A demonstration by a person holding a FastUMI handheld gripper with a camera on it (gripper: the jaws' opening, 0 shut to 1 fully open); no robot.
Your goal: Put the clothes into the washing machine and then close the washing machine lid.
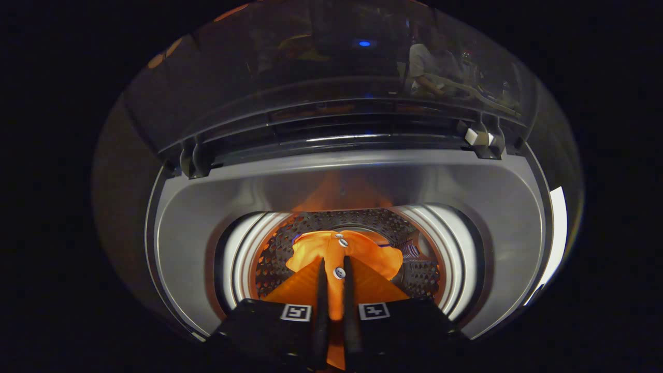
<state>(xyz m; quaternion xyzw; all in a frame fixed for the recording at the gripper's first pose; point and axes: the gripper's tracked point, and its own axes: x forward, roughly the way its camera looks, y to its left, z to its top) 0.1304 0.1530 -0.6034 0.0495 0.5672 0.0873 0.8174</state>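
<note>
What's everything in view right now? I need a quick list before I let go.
shirt: one, orange with white buttons, hanging from the fingers down into the drum
drum: one, perforated metal, below the opening, around the shirt
washing machine: one, grey top, opening just beyond the fingers
lid: one, dark and glassy, raised behind the opening
hinges: two, dark, at the lid's base
gripper: one, black, fingers pinched on the shirt

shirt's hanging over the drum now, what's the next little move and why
Probably open the fingers and let go. The gripper is shut on the orange shirt, which already hangs inside the washing machine's perforated drum, and the lid stands raised behind, so the shirt should drop in before the lid gets closed.
</note>
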